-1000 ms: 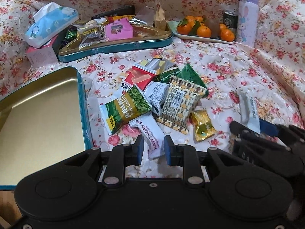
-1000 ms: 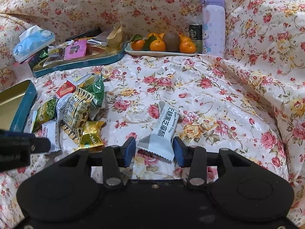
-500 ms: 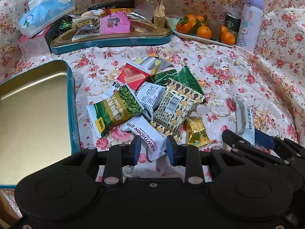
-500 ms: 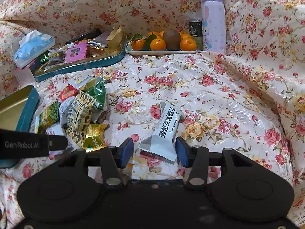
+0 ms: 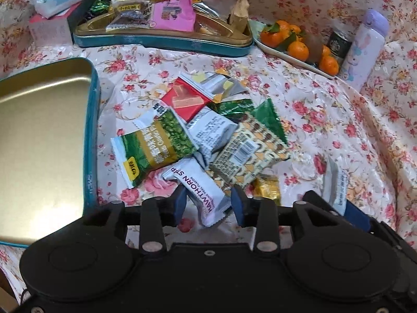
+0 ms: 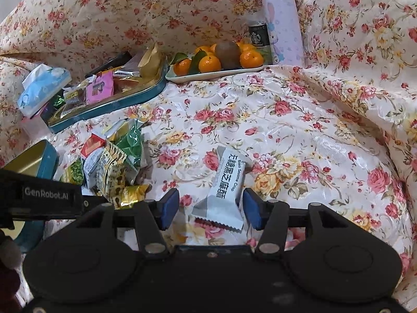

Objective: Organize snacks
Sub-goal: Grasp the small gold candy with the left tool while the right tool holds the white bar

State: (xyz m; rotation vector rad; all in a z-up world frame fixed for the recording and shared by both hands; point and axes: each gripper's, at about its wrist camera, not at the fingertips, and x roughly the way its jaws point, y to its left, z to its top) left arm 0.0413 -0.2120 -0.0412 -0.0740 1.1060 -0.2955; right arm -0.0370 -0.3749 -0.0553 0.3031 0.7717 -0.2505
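L. gripper (image 5: pixel 208 204), fingers spread, straddles white "Hawthorn" snack packet (image 5: pixel 202 191) at near edge of loose snack pile (image 5: pixel 208 130). R. gripper (image 6: pixel 211 210), fingers spread, straddles white-grey sesame crisp packet (image 6: pixel 225 185), right of pile w/ gap between.

Surface: floral cloth (image 6: pixel 286 120), rumpled.
Centre: heap of snack packets (image 5: pixel 208 135).
Apart, right: sesame crisp packet (image 6: pixel 226 182).
Left: empty teal tin (image 5: pixel 91 130).
Back: filled tin (image 5: pixel 166 45), fruit plate (image 6: pixel 216 74), flask (image 6: pixel 282 20), tissue pack (image 6: pixel 44 86).
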